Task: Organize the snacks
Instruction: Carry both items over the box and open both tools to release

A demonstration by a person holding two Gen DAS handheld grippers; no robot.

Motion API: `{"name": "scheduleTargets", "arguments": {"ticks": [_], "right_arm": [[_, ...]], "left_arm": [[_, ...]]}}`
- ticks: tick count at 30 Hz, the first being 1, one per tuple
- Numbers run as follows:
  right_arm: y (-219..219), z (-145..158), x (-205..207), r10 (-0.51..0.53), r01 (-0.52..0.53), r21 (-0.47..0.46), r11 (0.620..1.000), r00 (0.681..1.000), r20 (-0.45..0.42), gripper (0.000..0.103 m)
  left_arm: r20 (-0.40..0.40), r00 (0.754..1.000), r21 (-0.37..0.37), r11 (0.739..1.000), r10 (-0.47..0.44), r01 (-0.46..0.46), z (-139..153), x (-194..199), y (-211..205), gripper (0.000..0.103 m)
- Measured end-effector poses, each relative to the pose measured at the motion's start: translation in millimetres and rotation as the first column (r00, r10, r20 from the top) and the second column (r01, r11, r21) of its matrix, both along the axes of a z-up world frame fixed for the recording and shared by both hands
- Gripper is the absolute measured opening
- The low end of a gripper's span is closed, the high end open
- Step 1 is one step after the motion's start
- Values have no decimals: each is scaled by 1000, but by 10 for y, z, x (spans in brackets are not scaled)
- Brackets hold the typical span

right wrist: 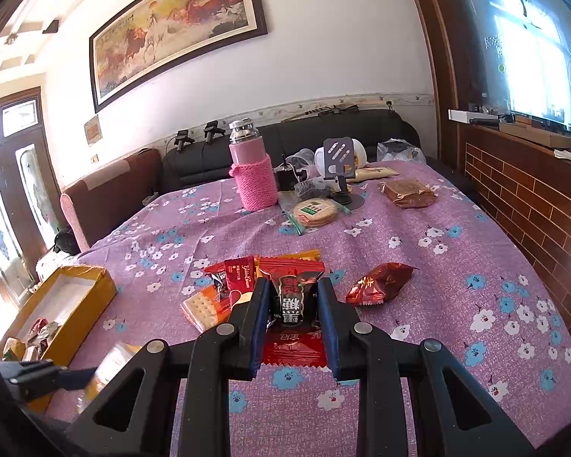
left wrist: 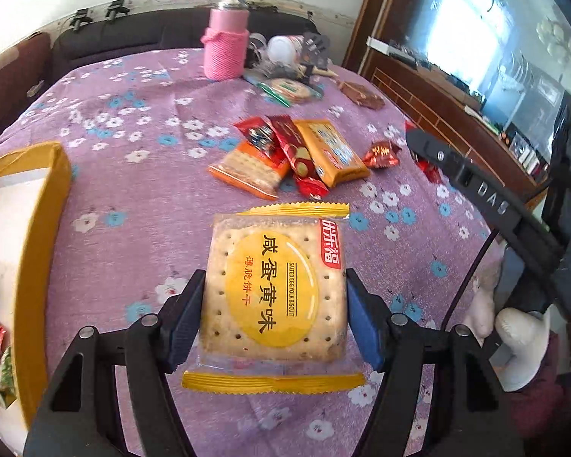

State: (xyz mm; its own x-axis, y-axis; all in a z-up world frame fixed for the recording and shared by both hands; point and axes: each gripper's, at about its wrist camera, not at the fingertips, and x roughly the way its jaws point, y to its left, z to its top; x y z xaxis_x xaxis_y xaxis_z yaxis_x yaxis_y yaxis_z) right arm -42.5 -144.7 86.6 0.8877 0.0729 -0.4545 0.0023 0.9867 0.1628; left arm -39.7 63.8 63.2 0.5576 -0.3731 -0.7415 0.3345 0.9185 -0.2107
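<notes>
My left gripper [left wrist: 274, 297] is shut on a yellow salted egg yolk biscuit packet [left wrist: 276, 293] and holds it above the purple flowered tablecloth [left wrist: 133, 205]. My right gripper [right wrist: 291, 297] is shut on a small black and red candy packet [right wrist: 291, 299], above a red snack packet [right wrist: 293, 346]. A pile of snack packets [left wrist: 285, 156] lies mid-table; in the right wrist view it sits just beyond my fingers [right wrist: 228, 289]. A yellow cardboard box [left wrist: 38, 251] with several snacks inside stands at the left, also in the right wrist view [right wrist: 63, 312].
A pink bottle in a knitted sleeve [left wrist: 226, 38] stands at the back, with a round cracker pack [right wrist: 316, 211], a phone stand [right wrist: 338, 167] and a brown cake pack [right wrist: 409, 192] nearby. A red wrapped candy [right wrist: 378, 283] lies right of the pile. A black sofa [right wrist: 285, 144] is behind.
</notes>
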Motion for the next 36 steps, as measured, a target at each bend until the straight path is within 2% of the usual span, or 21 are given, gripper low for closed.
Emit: {"name": "scheduleTargets", "arguments": {"ticks": [3, 6, 10, 14, 17, 21, 26, 32, 36], "right_arm": [[79, 33, -24, 10, -10, -16, 1000, 1000, 11, 26], [186, 180, -107, 56, -57, 11, 998, 998, 21, 26], [451, 432, -146, 182, -181, 101, 978, 983, 0, 26], [923, 640, -42, 316, -308, 145, 940, 948, -33, 26], [1363, 684, 94, 427, -405, 198, 893, 901, -82, 26], [2043, 550, 298, 540, -497, 239, 834, 823, -175, 25], [2742, 221, 488, 590, -537, 246, 807, 751, -296, 25], [3252, -103, 673, 583, -552, 200, 809, 714, -388, 25], [3422, -248, 761, 574, -558, 174, 812, 704, -419, 28]], "left_arm": [[44, 996, -40, 996, 82, -81, 188, -129, 397, 68], [86, 983, -50, 986, 163, -159, 357, -241, 795, 68], [127, 958, -51, 966, 258, -253, 478, -328, 1279, 68], [146, 928, -47, 939, 344, -341, 571, -313, 1745, 69], [148, 906, -43, 917, 398, -396, 612, -229, 2082, 69], [88, 887, -64, 891, 453, -449, 510, -1, 2466, 69], [22, 864, -39, 864, 504, -503, 228, 274, 2749, 69], [-49, 846, -44, 845, 531, -532, -17, 540, 2934, 69], [-78, 848, -68, 846, 524, -529, -43, 599, 2973, 69]]}}
